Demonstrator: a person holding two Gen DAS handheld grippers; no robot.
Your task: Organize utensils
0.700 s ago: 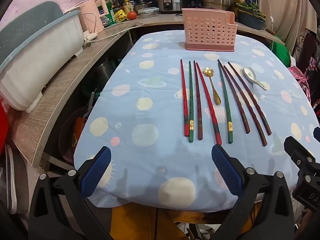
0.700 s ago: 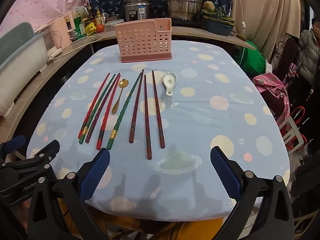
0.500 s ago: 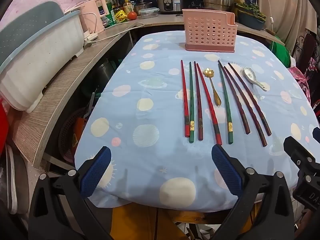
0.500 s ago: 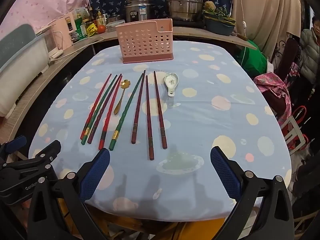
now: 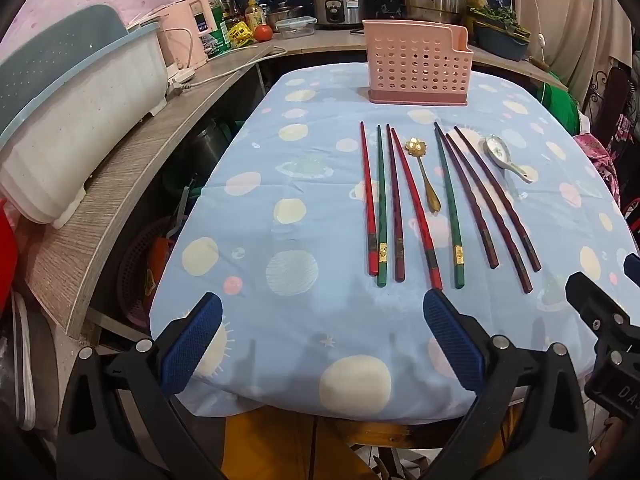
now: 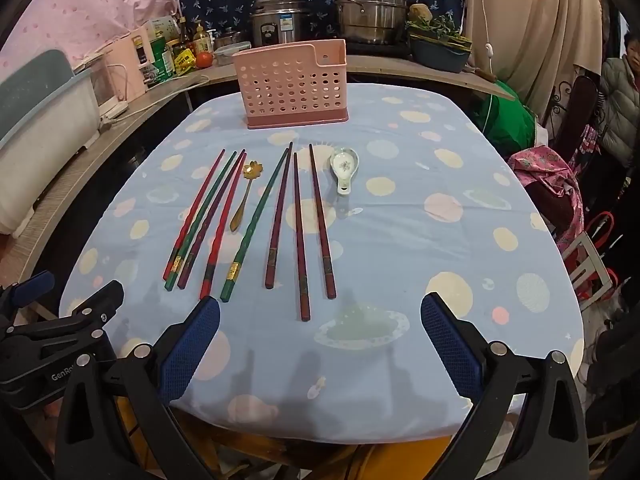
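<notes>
Several red, green and dark chopsticks (image 5: 448, 200) (image 6: 296, 232) lie side by side on the blue dotted tablecloth. A gold spoon (image 5: 424, 176) (image 6: 244, 196) lies among them and a white ceramic spoon (image 5: 504, 156) (image 6: 344, 168) lies at their right. A pink perforated utensil basket (image 5: 416, 64) (image 6: 292, 84) stands upright behind them. My left gripper (image 5: 324, 340) is open and empty above the table's near edge. My right gripper (image 6: 320, 340) is open and empty, just short of the chopstick ends. Each gripper shows at the edge of the other's view.
A wooden counter (image 5: 120, 184) curves along the left with a white and blue tub (image 5: 72, 112), a pink appliance, bottles and a tomato. A rice cooker (image 6: 280, 24) and steel pot (image 6: 372, 8) stand at the back. Clothes and chairs are at the right (image 6: 560, 184).
Both grippers have moved slightly forward toward the chopsticks. Nothing on the table has moved.
</notes>
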